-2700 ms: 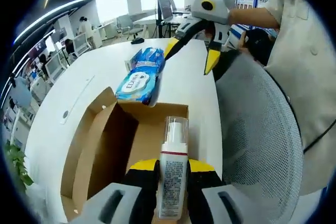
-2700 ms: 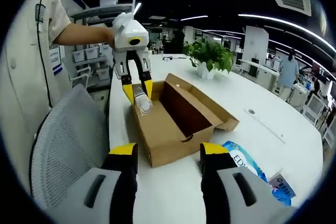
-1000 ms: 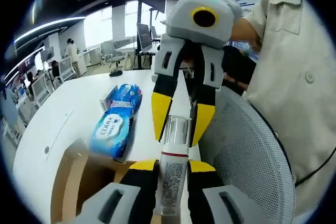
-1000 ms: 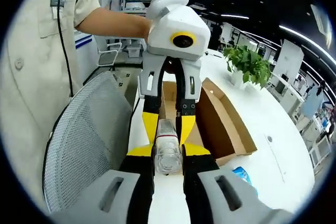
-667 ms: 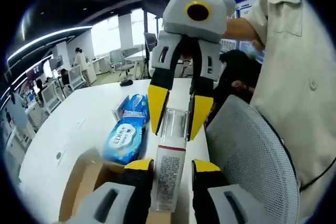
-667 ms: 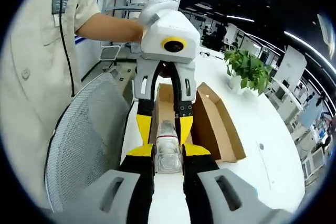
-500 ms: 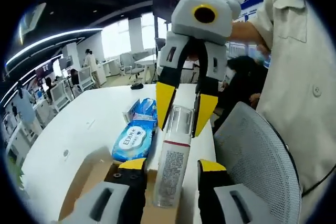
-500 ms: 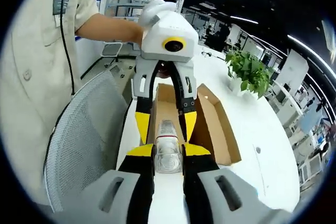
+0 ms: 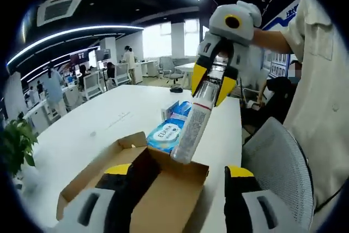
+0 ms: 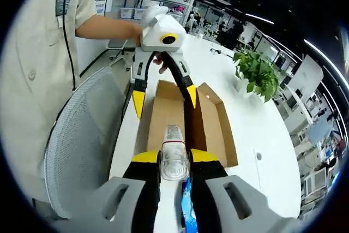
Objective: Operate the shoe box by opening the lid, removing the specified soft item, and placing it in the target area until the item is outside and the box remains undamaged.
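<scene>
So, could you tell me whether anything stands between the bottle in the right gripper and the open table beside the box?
Nothing visible does. The right gripper holds the bottle above the shoe box, clear of the open left gripper.

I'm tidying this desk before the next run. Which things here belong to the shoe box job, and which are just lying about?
Job:
open brown cardboard shoe box
clear-capped white pump bottle, gripped by the right gripper
blue wipes pack, outside the box
left gripper, open

Lying about:
grey mesh chair
green potted plant
</scene>
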{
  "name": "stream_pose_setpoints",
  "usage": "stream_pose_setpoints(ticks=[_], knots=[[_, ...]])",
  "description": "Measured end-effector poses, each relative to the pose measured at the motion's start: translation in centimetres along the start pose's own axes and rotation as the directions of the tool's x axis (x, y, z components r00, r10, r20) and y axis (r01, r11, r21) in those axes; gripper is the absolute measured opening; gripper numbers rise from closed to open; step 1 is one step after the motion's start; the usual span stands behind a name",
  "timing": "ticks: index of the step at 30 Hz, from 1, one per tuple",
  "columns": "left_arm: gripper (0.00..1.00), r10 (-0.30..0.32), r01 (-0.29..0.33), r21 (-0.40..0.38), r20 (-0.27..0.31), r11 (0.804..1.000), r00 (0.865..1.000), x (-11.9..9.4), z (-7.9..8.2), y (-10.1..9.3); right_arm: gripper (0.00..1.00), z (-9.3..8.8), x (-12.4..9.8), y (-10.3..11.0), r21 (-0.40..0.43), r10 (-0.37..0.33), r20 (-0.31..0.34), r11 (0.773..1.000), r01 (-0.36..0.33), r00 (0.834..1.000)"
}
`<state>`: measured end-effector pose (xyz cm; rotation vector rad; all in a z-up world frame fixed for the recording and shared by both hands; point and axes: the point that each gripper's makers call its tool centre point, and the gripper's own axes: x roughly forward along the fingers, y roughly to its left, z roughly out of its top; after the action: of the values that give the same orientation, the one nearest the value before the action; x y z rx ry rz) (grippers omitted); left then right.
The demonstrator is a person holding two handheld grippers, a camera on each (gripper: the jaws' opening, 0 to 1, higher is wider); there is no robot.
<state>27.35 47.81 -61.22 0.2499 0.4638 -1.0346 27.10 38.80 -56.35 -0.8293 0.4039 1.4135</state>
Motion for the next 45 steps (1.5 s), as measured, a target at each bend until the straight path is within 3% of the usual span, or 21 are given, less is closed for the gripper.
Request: stream_pose_setpoints(ticks=[11,22,29,37,45], knots=[[0.92,0.1,-0.098,-0.071,0.023,0.993,0.995,-2.2,-1.7,1.3,0.17,-2.0,-2.4,-4.9,-0.019,-0.037,-0.077,0.999,0.036,0.996],[1.0,0.199,-0.193,-0.107,0.042,0.975,0.979,-4.4,-3.2,3.0,0.17,-5.3,-3.1,-8.9,0.003,-0.037,-0.181,0.999,0.038,0.983],[1.0,0.25,-0.246,-0.097,0.032,0.964,0.968,-6.2,-4.1,3.7,0.17,-8.2,-2.9,-11.2,0.015,-0.024,-0.274,0.999,0.03,0.961],[1.0,0.293,-0.289,-0.11,0.024,0.951,0.956,-7.4,-5.5,4.0,0.17,-10.1,-2.1,-12.7,0.046,0.004,-0.341,0.999,0.013,0.94],[1.0,0.33,-0.323,-0.131,0.036,0.937,0.943,-8.6,-5.9,4.3,0.17,-13.6,-0.6,-14.3,0.083,0.042,-0.455,0.997,-0.005,0.89]])
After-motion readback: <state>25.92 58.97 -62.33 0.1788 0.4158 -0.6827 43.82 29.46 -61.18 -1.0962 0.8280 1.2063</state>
